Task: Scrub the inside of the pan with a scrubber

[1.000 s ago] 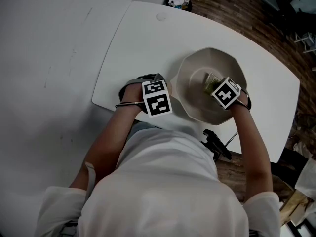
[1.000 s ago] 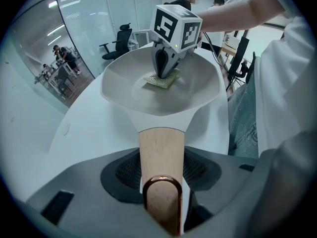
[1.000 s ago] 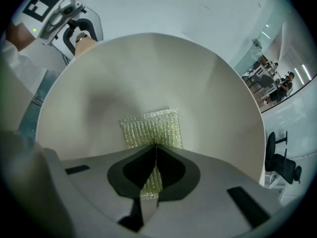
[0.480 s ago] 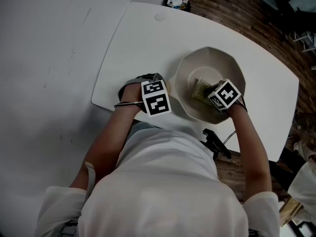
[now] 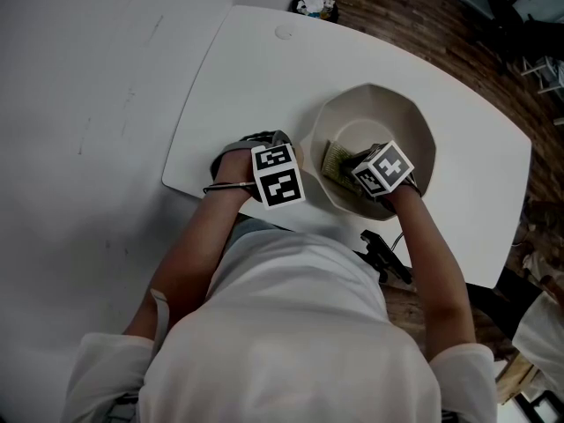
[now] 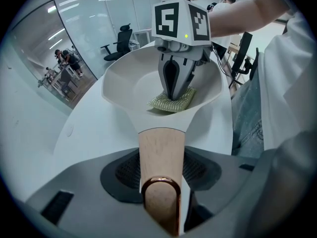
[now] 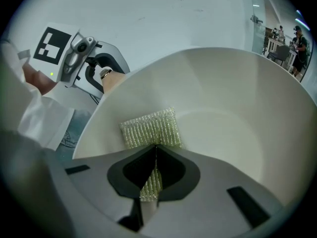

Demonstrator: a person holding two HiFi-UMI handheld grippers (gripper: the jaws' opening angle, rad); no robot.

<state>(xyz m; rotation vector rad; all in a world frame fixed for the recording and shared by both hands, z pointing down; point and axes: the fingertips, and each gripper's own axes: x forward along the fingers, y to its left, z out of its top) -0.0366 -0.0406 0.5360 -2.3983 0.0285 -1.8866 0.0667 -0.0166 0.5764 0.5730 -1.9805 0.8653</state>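
Note:
A cream-white faceted pan point(image 5: 414, 139) sits on the white table point(image 5: 247, 69). Its wooden handle point(image 6: 161, 162) lies between the jaws of my left gripper point(image 5: 286, 152), which is shut on it at the pan's left side. My right gripper point(image 5: 352, 170) is shut on a pale green-gold mesh scrubber point(image 5: 336, 159), pressed on the pan's inner wall on the handle side. In the right gripper view the scrubber point(image 7: 151, 128) lies flat on the white slope of the pan point(image 7: 233, 113), pinched at its near edge. The left gripper view shows the right gripper point(image 6: 173, 90) standing on the scrubber point(image 6: 173, 101) inside the pan point(image 6: 129, 81).
A black clamp-like object point(image 5: 385, 258) hangs at the table's near edge, right of my body. Wooden floor point(image 5: 476, 51) lies beyond the table's far and right edges. Small items point(image 5: 315, 3) stand off the far corner. Office chairs and people show behind glass point(image 6: 64, 66).
My right gripper has slid the scrubber from the pan's middle leftward to the wall by the handle, turning as it went. The left gripper and pan have stayed put.

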